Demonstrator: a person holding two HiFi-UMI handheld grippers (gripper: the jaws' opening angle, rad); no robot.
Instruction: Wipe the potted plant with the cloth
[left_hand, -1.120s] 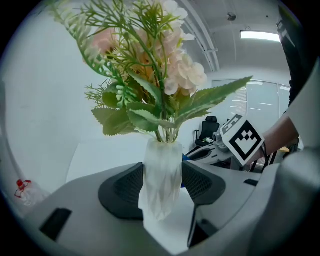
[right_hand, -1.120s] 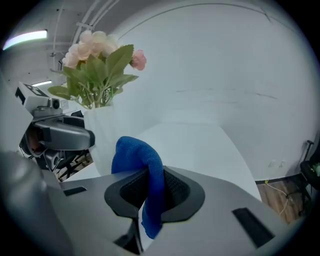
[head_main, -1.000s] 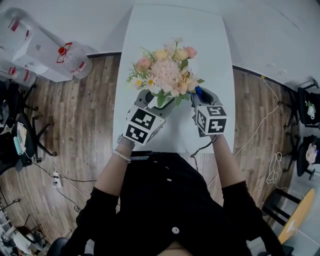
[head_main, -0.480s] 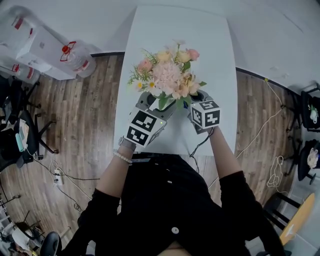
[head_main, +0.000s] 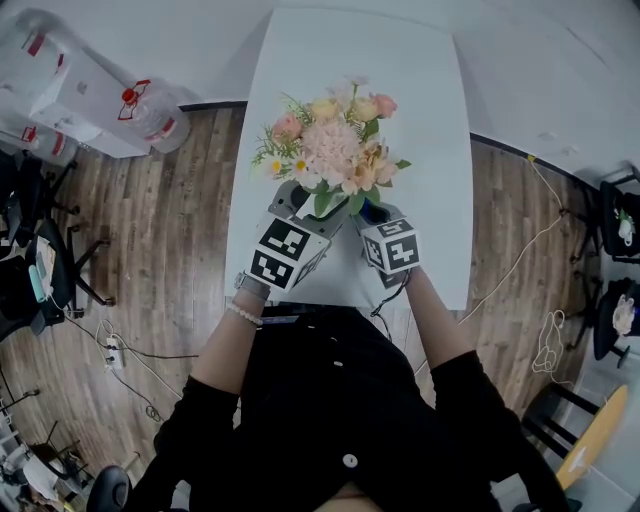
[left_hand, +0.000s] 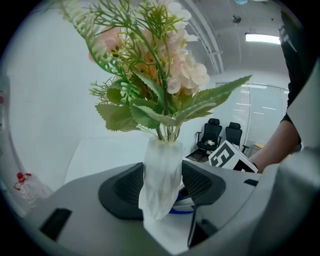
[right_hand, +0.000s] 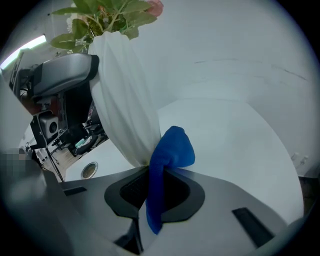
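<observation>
The plant stands on the white table (head_main: 350, 60), near the edge closest to the person. It is a white vase (left_hand: 161, 172) holding pink and peach flowers (head_main: 335, 145). The left gripper (left_hand: 161, 186) is clamped on the vase's lower body, one pad on each side, and the vase is upright. The right gripper (right_hand: 157, 192) comes in from the person's right. Its narrow jaws pinch a blue cloth (right_hand: 169, 150), whose bunched end sticks out and sits against the vase low down.
</observation>
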